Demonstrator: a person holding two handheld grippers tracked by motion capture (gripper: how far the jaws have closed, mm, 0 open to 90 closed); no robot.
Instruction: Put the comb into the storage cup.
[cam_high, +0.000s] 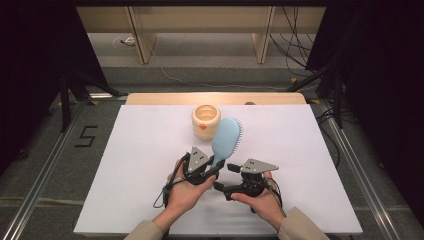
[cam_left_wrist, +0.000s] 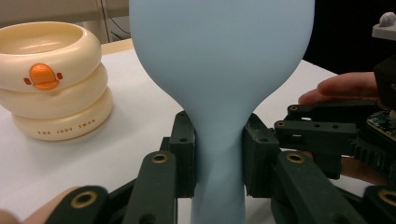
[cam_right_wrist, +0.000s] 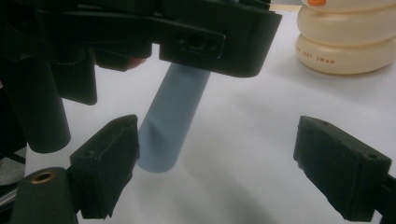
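- Because its two black jaws are clamped on the narrow neck of the pale blue plastic hairbrush (cam_left_wrist: 219, 84), one pad on each side where handle meets head, the left gripper (cam_high: 200, 170) carries the brush up off the white tabletop (cam_high: 130, 165), the oval head tilted up and away toward the cream ringed holder (cam_high: 206, 120).
- Gripping at the neck looks deliberate: it leaves the round handle end free below the jaws, where another tool could take it.
- That handle end (cam_right_wrist: 170, 126) pokes out beneath the left gripper's body in the right gripper view, with its tip near one black pad.
- The right gripper (cam_high: 231, 168), just beside the brush handle, has its jaws spread wide with nothing between them; I judge it is lined up to receive the handle, though neither pad touches it yet.
- The cream holder, a stack of three soft-looking rings with an orange duck-bill mark (cam_left_wrist: 43, 76), stands on the tabletop just past the brush head, its mouth open upward, a likely home for the brush.
- Hard to make out: the bristles show as a thin dark fringe along the head's far edge in the high view; the brush back hides them elsewhere.
- Whether the head touches the holder's rim cannot be told from above.
- The holder's inside is too pale to read.
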